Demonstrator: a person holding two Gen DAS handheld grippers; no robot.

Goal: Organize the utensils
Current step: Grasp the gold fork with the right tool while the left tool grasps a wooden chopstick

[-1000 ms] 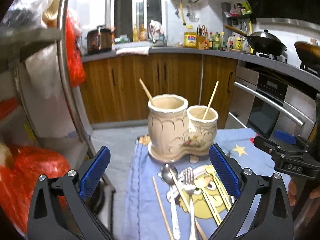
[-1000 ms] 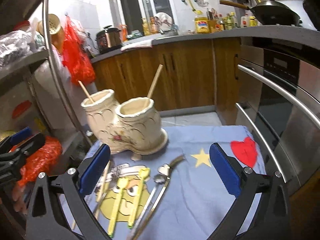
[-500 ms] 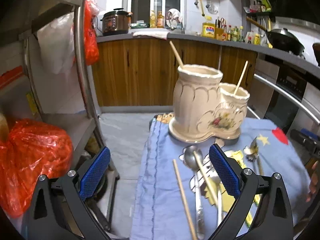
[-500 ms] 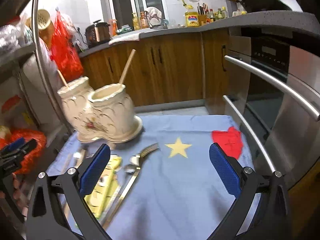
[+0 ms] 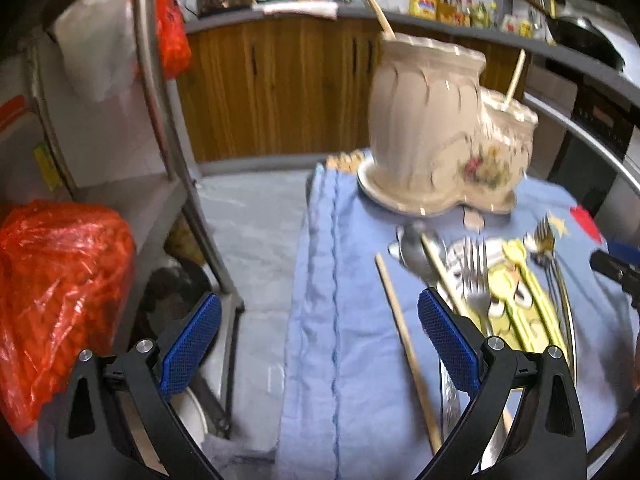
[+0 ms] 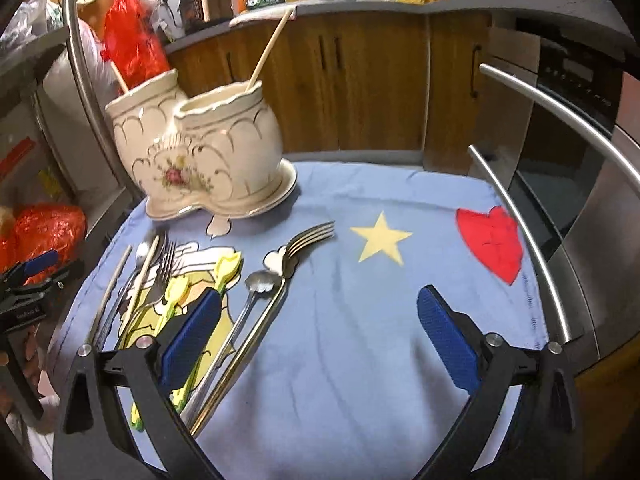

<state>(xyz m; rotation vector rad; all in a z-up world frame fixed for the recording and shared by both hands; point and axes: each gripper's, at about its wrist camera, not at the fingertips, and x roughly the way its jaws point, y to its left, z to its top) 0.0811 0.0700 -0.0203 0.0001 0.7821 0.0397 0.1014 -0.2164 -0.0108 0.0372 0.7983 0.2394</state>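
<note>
Left gripper (image 5: 318, 344): blue pads spread wide with nothing between them, hanging over the left edge of the blue cloth (image 5: 352, 320), its right pad just above the near end of the loose chopstick (image 5: 406, 344)
Right gripper (image 6: 318, 344): pads wide apart and bare, low over the cloth; its left pad sits above the yellow utensils (image 6: 200, 292), the long fork (image 6: 276, 280) runs between the pads
Holder (image 6: 200, 152): cream twin-pot ceramic stand with a flower motif, upright at the far side of the tabletop, one wooden stick (image 6: 268, 50) leaning out of each pot
Loose cutlery: spoon (image 5: 416, 248), fork (image 5: 476, 276) and a second chopstick lie side by side near the holder's base, handles toward the cameras; a small spoon (image 6: 260, 284) rests against the long fork
Cloth print: yellow star (image 6: 380, 238) and red heart (image 6: 490, 240), well right of the cutlery
Surroundings: red plastic bag (image 5: 60, 300) on a metal rack to the left; oven handle (image 6: 560, 120) to the right
</note>
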